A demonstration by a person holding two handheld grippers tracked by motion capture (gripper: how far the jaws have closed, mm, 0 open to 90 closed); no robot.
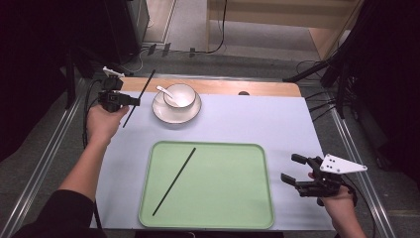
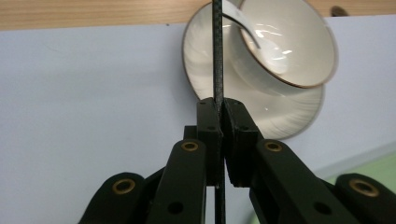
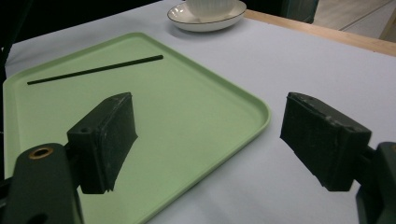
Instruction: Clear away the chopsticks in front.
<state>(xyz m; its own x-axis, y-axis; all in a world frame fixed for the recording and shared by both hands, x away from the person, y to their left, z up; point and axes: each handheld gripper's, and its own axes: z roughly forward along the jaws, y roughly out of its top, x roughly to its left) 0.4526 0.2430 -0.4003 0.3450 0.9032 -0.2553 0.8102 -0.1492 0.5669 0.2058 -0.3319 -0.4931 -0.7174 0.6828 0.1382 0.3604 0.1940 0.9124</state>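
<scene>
The left hand (image 1: 103,121) holds the left gripper (image 1: 132,101) raised at the far left, its jaws pinched tight on a thin black chopstick (image 1: 139,98). The right hand (image 1: 338,199) holds the right gripper (image 1: 289,168) low at the near right, jaws spread wide, seemingly just above the bench (image 1: 237,119).

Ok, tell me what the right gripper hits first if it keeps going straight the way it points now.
Probably the green tray: the open right gripper points low across the table at the tray's near corner, its jaws spread wide. The black stick on the tray lies farther on and off to one side.

Table (image 1: 257,119): green tray (image 1: 247,198), saucer (image 1: 168,115)
</scene>
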